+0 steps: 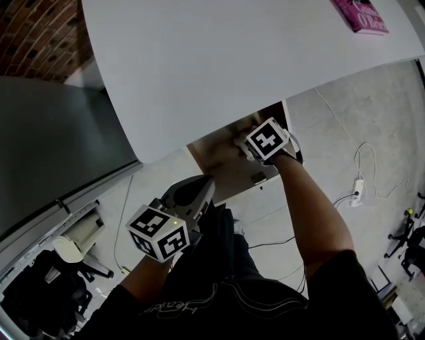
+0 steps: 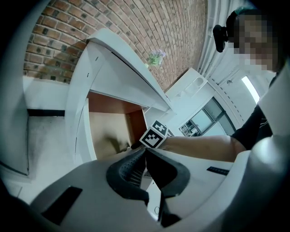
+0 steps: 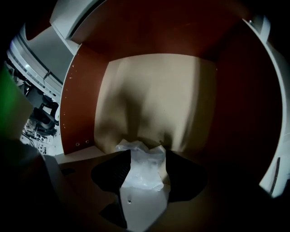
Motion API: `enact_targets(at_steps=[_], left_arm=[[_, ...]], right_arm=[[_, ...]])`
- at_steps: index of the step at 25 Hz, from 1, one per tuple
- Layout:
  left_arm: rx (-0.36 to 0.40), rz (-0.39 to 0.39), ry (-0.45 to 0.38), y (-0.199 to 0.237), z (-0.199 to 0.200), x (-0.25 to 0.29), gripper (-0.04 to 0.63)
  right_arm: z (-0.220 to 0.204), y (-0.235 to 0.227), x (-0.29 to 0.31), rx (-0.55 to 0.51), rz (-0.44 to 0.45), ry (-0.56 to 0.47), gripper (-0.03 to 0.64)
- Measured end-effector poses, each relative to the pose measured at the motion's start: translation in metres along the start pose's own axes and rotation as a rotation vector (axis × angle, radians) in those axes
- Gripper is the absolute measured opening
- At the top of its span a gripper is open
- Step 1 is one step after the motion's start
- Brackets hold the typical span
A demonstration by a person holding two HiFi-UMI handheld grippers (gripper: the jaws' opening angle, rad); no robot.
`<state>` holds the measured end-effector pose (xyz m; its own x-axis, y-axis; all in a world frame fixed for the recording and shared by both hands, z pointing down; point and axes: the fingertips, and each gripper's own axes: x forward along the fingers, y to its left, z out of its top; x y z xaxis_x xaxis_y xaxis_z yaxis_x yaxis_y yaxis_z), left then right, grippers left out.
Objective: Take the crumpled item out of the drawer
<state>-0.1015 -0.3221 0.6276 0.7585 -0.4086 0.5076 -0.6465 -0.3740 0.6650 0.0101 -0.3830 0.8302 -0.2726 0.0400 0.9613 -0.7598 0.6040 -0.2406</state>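
The drawer point(image 1: 229, 169) stands pulled open under the white desk top point(image 1: 219, 60); its floor is pale and its walls are red-brown point(image 3: 86, 99). A crumpled whitish plastic item point(image 3: 144, 167) sits between my right gripper's point(image 3: 145, 156) dark pads, which press on it from both sides near the drawer's front. In the head view that gripper's marker cube point(image 1: 267, 139) is at the drawer mouth and its tips are hidden. My left gripper point(image 1: 207, 180) hangs back outside the drawer, its jaws shut with nothing between them point(image 2: 145, 153).
A pink book point(image 1: 362, 14) lies on the far right of the desk top. White cables and a power strip point(image 1: 357, 189) trail over the floor on the right. An office chair point(image 1: 46, 285) stands at lower left, below a grey panel point(image 1: 53, 146) and a brick wall point(image 2: 136, 27).
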Motion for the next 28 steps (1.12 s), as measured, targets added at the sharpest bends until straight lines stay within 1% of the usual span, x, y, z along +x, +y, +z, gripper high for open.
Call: enact_targets(at_steps=[2, 6, 10, 15, 19, 22, 26, 28], left_arm=[[-0.002, 0.007, -0.001, 0.003, -0.001, -0.002, 0.023], [-0.013, 0.02, -0.008, 0.008, -0.002, -0.004, 0.023], [-0.016, 0.024, -0.011, 0.009, -0.005, -0.006, 0.023], [-0.017, 0.027, -0.017, 0.006, -0.005, -0.006, 0.023], [-0.016, 0.031, -0.024, 0.003, -0.004, -0.007, 0.023], [-0.015, 0.034, -0.028, 0.001, -0.003, -0.009, 0.023], [0.005, 0.037, -0.026, -0.006, -0.003, -0.014, 0.023], [0.008, 0.039, -0.031, -0.012, -0.002, -0.017, 0.023]], right_arm=[[-0.004, -0.007, 0.003, 0.002, -0.041, 0.033, 0.232], [-0.01, -0.017, 0.005, -0.013, -0.085, 0.078, 0.222], [-0.013, -0.018, 0.006, -0.044, -0.096, 0.107, 0.177], [-0.012, -0.018, 0.004, -0.062, -0.1, 0.099, 0.085], [-0.016, -0.018, -0.002, -0.053, -0.092, 0.101, 0.057], [-0.014, -0.015, -0.008, -0.041, -0.073, 0.081, 0.055], [-0.004, 0.001, -0.021, -0.009, -0.015, 0.002, 0.054], [-0.002, 0.007, -0.032, 0.002, -0.007, -0.029, 0.054]])
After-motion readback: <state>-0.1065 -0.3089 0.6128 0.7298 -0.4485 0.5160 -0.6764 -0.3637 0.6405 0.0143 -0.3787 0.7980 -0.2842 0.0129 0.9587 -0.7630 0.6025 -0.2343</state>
